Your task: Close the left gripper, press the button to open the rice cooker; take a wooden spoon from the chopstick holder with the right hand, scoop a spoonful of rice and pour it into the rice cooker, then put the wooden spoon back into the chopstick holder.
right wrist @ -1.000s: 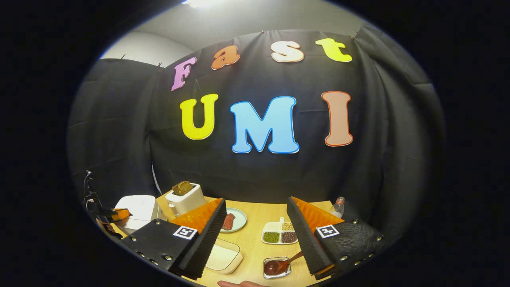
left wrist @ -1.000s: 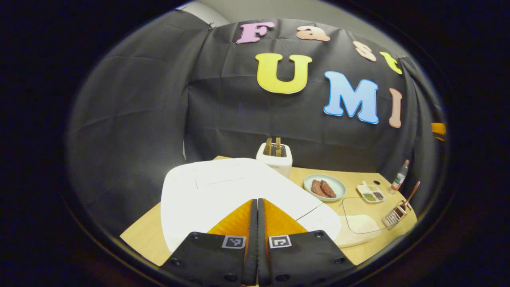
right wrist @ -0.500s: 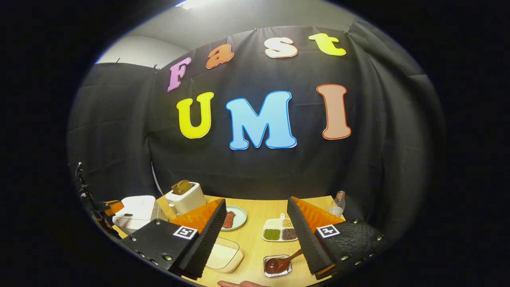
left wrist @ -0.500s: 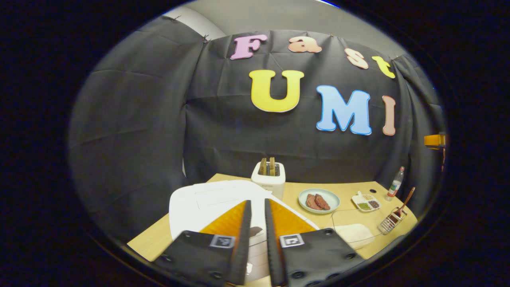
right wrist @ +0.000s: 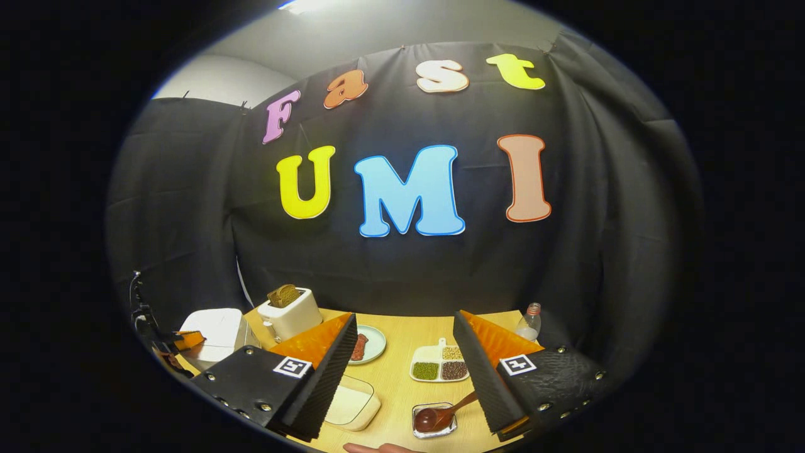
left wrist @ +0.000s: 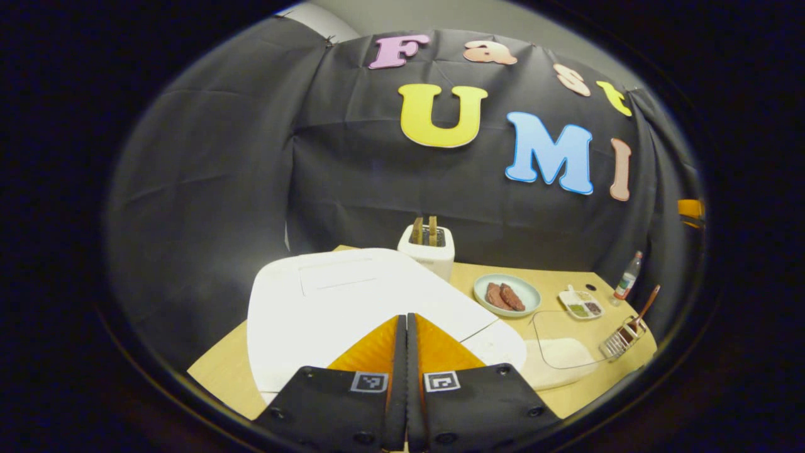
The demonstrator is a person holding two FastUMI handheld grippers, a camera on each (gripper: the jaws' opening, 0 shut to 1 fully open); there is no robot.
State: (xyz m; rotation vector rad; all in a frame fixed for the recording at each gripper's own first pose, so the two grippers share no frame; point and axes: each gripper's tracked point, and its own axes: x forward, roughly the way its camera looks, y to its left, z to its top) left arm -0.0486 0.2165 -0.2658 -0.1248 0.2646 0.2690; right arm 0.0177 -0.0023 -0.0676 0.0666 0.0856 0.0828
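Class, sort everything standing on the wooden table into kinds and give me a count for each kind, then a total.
Appliances: 2, rice cooker and toaster
Dishes and containers: 4, plate, divided tray, clear box, chopstick holder
Utensils: 1, wooden spoon
Bottles: 1, bottle
Total: 8

One rice cooker (left wrist: pixel 352 302), one wooden spoon (right wrist: pixel 440 415).

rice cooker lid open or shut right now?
Shut. The white lid lies flat on the rice cooker; the left hand-held gripper, fingers together, sits over its front edge.
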